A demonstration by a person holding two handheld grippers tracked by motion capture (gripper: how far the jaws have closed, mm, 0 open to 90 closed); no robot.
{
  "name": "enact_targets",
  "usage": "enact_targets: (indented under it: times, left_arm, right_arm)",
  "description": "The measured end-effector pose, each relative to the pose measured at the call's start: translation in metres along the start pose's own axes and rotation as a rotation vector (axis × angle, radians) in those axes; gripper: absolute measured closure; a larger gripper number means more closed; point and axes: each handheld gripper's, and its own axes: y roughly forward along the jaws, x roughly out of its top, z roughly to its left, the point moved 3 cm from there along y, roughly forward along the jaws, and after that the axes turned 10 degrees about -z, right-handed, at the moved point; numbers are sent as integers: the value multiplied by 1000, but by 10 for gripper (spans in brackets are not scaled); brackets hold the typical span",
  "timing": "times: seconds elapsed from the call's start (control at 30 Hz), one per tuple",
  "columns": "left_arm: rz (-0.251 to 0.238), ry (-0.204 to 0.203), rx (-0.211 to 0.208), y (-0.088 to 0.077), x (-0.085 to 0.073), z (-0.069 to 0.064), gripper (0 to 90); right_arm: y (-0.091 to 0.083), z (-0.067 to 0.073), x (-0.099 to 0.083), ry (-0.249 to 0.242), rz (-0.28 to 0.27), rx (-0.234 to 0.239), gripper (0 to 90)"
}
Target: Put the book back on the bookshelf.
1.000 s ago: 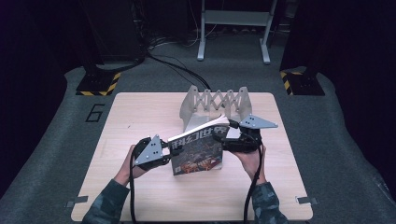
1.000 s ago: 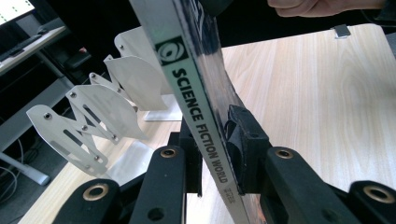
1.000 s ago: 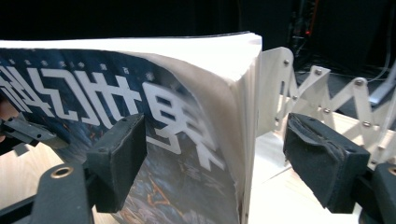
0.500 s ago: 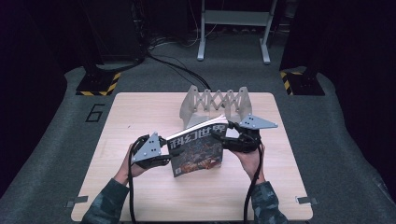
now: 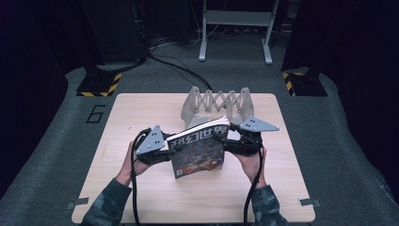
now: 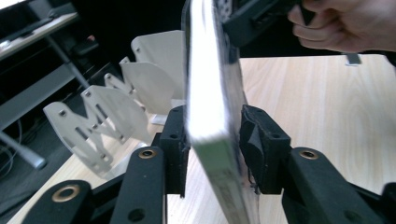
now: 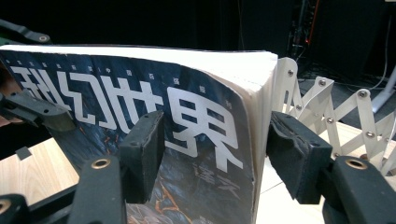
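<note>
A thick paperback book with a dark illustrated cover and white characters stands on edge on the table, tilted, with its cover toward me. My left gripper is at its left side. In the left gripper view the book fills the gap of that gripper and both pads touch it. These jaws have just been opening a little. My right gripper holds the right side. In the right gripper view that gripper has closed on the book, one pad on the cover and one at the back.
A white accordion-style rack stands just behind the book, near the table's far edge. It is close beside the jaws in both gripper views: rack, rack. Black cables trail from both grippers toward me.
The left gripper has edged slightly farther along the book's left side. The book and the right gripper stand much as before.
</note>
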Motion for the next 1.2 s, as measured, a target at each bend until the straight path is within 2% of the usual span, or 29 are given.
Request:
enact_targets:
  times: [0.07, 0.13, 0.23, 0.37, 0.5, 0.83, 1.07, 1.2]
  left_arm:
    - [15, -15, 3, 2, 3, 2, 610]
    - [24, -46, -19, 3, 6, 4, 592]
    - [31, -63, -14, 3, 11, 7, 595]
    - [57, -52, -8, 5, 18, 7, 610]
    - [61, -54, -12, 6, 27, 9, 627]
    - [150, -61, -12, 16, 43, 12, 639]
    - [207, -40, -6, 25, 49, 13, 658]
    - [238, -37, -19, 29, 50, 13, 675]
  right_arm:
    - [0, 1, 0, 4, 4, -9, 375]
    - [0, 2, 1, 0, 4, -14, 375]
    - [0, 3, 1, 6, 11, -23, 376]
    - [1, 4, 1, 1, 13, -32, 375]
    - [2, 5, 2, -1, 15, -45, 373]
    - [3, 7, 3, -4, 19, -68, 390]
    - [2, 8, 2, 7, 18, -74, 396]
    - [2, 8, 2, 1, 20, -74, 398]
